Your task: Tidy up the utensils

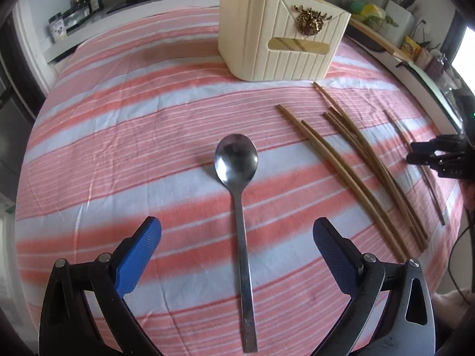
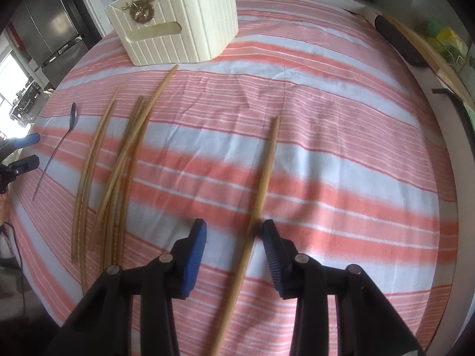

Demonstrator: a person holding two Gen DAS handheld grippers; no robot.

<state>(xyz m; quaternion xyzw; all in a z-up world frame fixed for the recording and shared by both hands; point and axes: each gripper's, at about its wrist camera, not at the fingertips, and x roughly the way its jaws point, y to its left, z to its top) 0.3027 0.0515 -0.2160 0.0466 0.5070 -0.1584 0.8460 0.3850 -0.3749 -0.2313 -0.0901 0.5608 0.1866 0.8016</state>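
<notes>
Pickup was the step in hand: the left tool (image 1: 237, 237) hung spread over the spoon (image 1: 237, 178), in front of the cream holder (image 1: 282, 38). The right tool (image 2: 234, 234), half spread, straddled a lone chopstick (image 2: 265, 175). Next came closing and lifting toward the holder; a chopstick bundle (image 2: 118, 163) lay between, clear of both.

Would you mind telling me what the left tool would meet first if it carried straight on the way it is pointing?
Most likely the spoon: its handle lies between the open fingers of the left tool, bowl ahead. Beyond it stands the cream utensil holder, though depth is hard to judge through the fisheye.
</notes>
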